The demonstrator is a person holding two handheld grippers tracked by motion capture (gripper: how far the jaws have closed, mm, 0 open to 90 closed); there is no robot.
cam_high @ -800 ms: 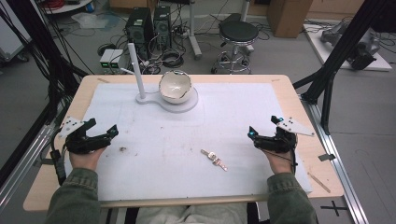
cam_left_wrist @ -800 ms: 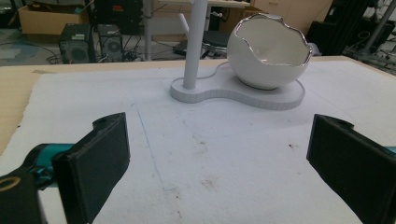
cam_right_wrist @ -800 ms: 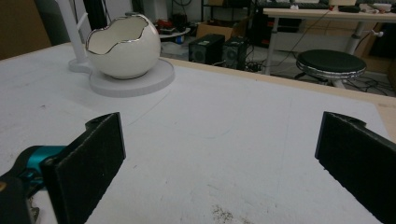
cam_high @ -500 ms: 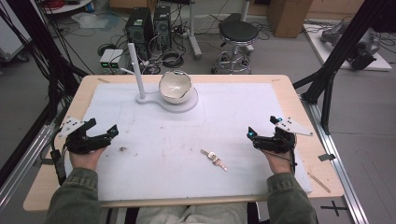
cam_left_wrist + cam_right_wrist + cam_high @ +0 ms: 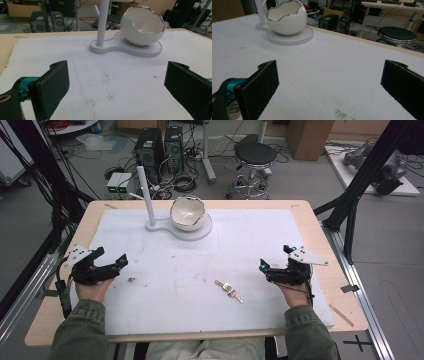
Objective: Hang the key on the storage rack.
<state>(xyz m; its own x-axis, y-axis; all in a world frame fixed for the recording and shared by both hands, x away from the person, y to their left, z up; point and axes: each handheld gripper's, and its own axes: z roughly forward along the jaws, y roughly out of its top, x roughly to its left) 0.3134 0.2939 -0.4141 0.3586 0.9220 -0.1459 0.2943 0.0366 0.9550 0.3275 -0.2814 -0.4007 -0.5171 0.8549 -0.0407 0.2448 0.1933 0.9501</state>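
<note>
A white egg-shell bowl (image 5: 187,213) with a jagged silver rim sits on a white base (image 5: 197,231) beside a white post (image 5: 147,195) at the back of the mat. The bowl (image 5: 142,26) stands ahead of my left gripper (image 5: 117,85) and the bowl (image 5: 287,18) lies far left of my right gripper (image 5: 329,85). A small pale chain-like piece (image 5: 229,290) lies on the mat between the hands. My left gripper (image 5: 112,256) rests open at the mat's left side. My right gripper (image 5: 275,257) rests open at the right side. Nothing is between either pair of jaws.
A white mat (image 5: 250,240) covers most of the wooden table (image 5: 90,217). A dark speck of dirt (image 5: 132,280) lies near the left hand. Beyond the table's far edge stand a black stool (image 5: 255,155), computer cases (image 5: 159,145) and cables.
</note>
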